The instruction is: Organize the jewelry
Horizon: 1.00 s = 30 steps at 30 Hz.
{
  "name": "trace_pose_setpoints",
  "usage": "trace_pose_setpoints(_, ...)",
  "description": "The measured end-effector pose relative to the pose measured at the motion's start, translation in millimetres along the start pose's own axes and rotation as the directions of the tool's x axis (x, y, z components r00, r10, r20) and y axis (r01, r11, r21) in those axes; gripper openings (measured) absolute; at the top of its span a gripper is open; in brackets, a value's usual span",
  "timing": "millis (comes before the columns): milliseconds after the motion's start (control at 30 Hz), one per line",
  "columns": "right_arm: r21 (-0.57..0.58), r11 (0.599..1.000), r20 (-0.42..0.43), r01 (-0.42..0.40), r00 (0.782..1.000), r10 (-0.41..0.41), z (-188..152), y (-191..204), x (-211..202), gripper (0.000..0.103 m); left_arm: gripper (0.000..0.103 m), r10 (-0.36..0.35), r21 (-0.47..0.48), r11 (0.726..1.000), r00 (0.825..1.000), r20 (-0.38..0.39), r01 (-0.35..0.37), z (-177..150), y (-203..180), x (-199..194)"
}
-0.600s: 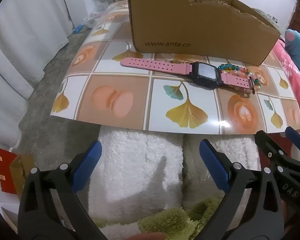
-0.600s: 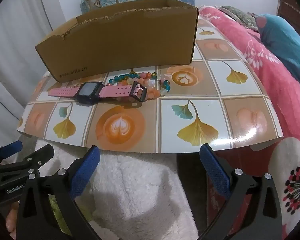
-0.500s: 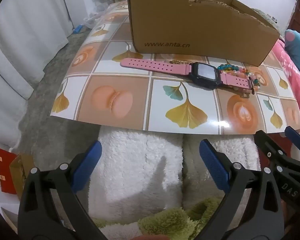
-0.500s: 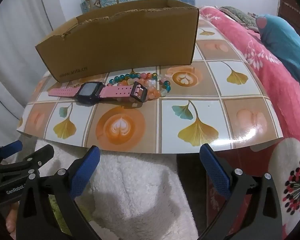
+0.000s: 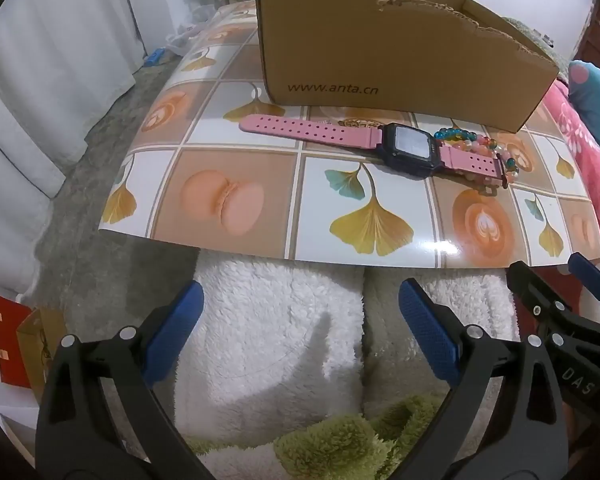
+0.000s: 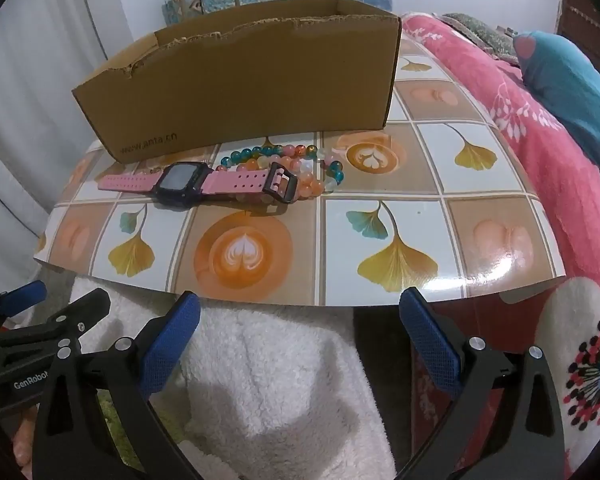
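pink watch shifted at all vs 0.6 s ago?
No. The pink watch lies as before, just in front of the cardboard box, buckle end over the bead bracelets.

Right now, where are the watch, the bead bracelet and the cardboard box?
watch (image 6: 181,183), right wrist view, on its dark face.
bead bracelet (image 6: 314,189), right wrist view, on an orange bead.
cardboard box (image 5: 380,56), left wrist view, on its front wall.

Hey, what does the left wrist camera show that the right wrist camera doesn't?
Only the left wrist view shows the red gift bag and gold gift bag on the floor, plus a gold chain peeking out behind the watch strap. Only the right wrist view shows the flower-print blanket and the watch's black buckle clearly. Both show the pink watch, the bead bracelets, the cardboard box, the tile-print mat, and both open grippers, left and right.
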State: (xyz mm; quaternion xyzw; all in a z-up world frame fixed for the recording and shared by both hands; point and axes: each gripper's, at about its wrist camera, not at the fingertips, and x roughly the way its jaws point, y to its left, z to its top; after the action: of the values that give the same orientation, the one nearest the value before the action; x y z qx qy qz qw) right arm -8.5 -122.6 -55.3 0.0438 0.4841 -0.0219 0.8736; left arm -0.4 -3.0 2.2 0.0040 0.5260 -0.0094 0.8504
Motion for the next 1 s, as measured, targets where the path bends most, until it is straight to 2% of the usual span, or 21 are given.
trace_pose_setpoints(1000,-0.002,1.0,-0.005,0.003,1.0,-0.003,0.6,-1.5,0.6,0.097,0.094,-0.004,-0.004,1.0,1.0,0.003,0.004,-0.1,4.5,3.6)
